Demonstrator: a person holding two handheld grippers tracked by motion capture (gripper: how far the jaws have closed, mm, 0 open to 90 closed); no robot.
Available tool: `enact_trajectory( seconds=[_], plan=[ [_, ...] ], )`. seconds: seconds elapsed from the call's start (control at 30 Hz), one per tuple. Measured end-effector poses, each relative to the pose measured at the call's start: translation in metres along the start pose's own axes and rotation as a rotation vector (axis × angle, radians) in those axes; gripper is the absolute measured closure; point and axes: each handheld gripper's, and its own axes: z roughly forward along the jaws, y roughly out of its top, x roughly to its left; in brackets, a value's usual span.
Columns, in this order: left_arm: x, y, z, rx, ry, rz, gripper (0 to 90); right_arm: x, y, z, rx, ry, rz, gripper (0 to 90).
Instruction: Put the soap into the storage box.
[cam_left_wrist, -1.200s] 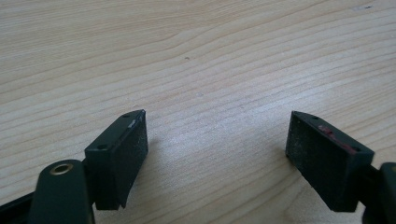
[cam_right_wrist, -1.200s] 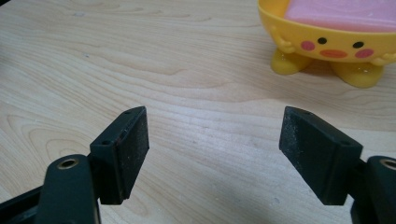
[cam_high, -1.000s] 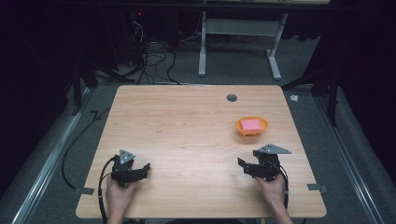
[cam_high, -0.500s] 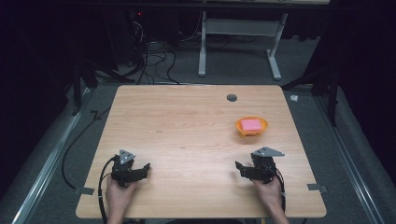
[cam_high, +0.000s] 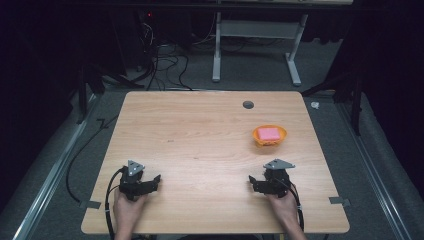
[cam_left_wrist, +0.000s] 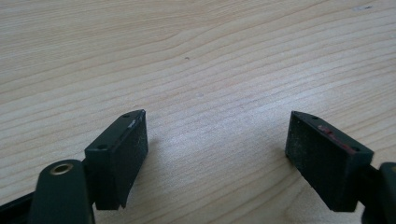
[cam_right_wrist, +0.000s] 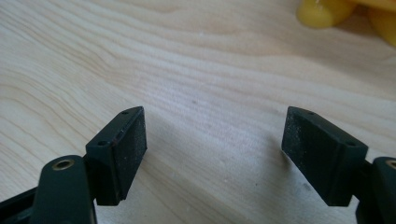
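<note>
Two grippers: both mine, both spread wide and empty, resting low over the desk (cam_high: 200, 130).
Left gripper (cam_high: 156, 180): well apart from the orange bowl (cam_high: 269, 136), at the desk's near edge; bare wood between its pads (cam_left_wrist: 123, 154).
Right gripper (cam_high: 252, 182): nearer the bowl, on its near side, jaws turned across the desk rather than at it.
Pink block (cam_high: 269, 133): lies inside the bowl, toward the far right of the desk.
Step in hand, as I judge it: reach for the block with my right gripper.
Doing it well: turn toward the bowl first, come down from above its rim, keep the jaws parted until the pads straddle the block.
</note>
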Motion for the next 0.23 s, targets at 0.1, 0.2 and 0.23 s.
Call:
enact_trajectory(
  seconds=[0.1,0.2,0.23],
  plan=[
    [0.0,0.0,0.0,0.0,0.0,0.0,21.4,0.0009,-0.0028,0.001,-0.012,-0.009,-0.01,21.7],
    [0.0,0.0,0.0,0.0,0.0,0.0,21.4,0.0008,-0.0028,0.0011,-0.013,-0.009,-0.012,21.6],
    [0.0,0.0,0.0,0.0,0.0,0.0,21.4,0.0008,-0.0028,0.0012,-0.013,-0.008,-0.013,21.6]
  ],
)
